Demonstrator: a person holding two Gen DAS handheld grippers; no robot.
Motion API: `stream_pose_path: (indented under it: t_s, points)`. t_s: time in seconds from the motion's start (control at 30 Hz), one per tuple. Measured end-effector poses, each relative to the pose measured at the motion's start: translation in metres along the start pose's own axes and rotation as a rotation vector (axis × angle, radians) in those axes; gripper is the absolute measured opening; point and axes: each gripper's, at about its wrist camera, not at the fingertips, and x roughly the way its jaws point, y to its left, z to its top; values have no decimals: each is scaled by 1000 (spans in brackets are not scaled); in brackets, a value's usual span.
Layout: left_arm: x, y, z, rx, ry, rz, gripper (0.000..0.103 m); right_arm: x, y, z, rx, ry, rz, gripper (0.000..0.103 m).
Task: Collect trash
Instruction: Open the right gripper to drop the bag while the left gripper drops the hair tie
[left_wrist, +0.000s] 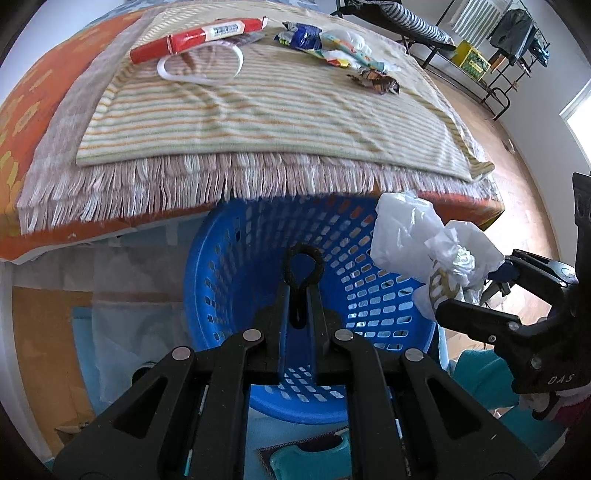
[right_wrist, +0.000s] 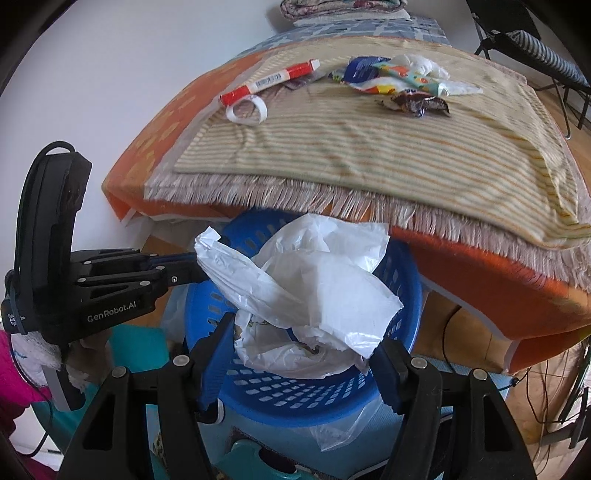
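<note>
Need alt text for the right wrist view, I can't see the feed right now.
The right gripper holds a crumpled white plastic bag over a blue basket beside the bed. The left gripper reaches in from the left. More wrappers and a red tube lie on the striped blanket beyond.

Light: bright, even daylight.
Source: window (left_wrist: 580, 122), far right of the tongs.
Glare: washed-out floor (left_wrist: 517, 206) there.
Blur: slight, beyond the tongs.
Edges: fisheye bending, dark corners.
</note>
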Motion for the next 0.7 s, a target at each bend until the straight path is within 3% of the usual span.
stream_pose_path:
  t_s: [0.7]
  points:
    - [6, 2, 1, -3, 11, 17, 7, 20, 3, -4, -5, 58, -3, 75]
